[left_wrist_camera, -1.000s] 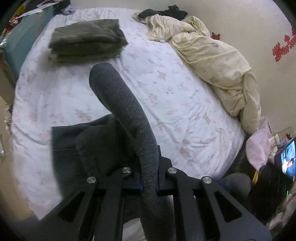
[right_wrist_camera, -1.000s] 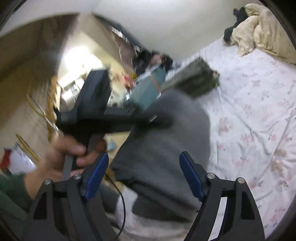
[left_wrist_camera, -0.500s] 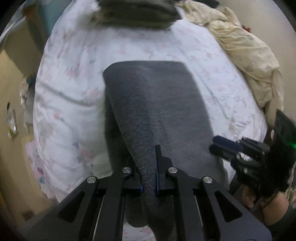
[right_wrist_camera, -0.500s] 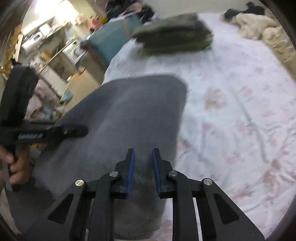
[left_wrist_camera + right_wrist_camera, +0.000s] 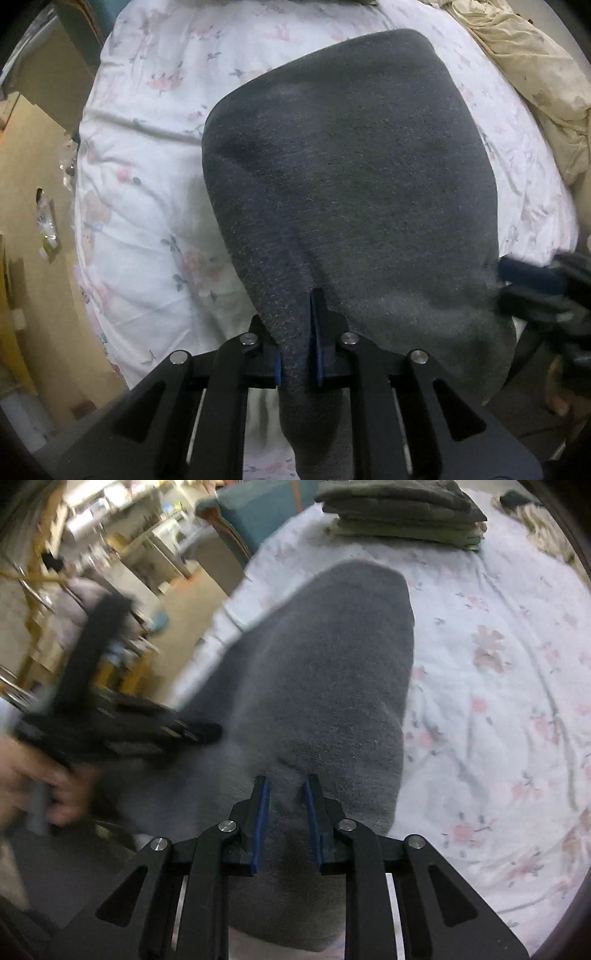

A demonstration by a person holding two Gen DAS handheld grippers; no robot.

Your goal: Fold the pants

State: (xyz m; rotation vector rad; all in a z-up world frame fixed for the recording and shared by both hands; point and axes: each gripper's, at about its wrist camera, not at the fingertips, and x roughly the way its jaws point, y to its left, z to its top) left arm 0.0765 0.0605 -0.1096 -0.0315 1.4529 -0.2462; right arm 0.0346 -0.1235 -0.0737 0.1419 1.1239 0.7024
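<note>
On a floral-sheeted bed (image 5: pixel 155 192), two hand-held grippers pinch grey pants (image 5: pixel 351 177) spread mid-frame.
Left hand-held gripper (image 5: pixel 297 332) clamps a bunched fold at lower centre; right hand-held gripper (image 5: pixel 286 812), jaws narrowed, squeezes the near edge. A stack of folded olive garments (image 5: pixel 402 513) sits at the right-wrist view's upper right; a cream quilt (image 5: pixel 535 74) lies upper right.

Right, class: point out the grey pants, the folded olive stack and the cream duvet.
grey pants (image 5: pixel 351 166): left wrist view, middle of the spread fabric.
folded olive stack (image 5: pixel 402 513): right wrist view, top layer of the pile.
cream duvet (image 5: pixel 539 77): left wrist view, crumpled bulk at the bed's edge.
</note>
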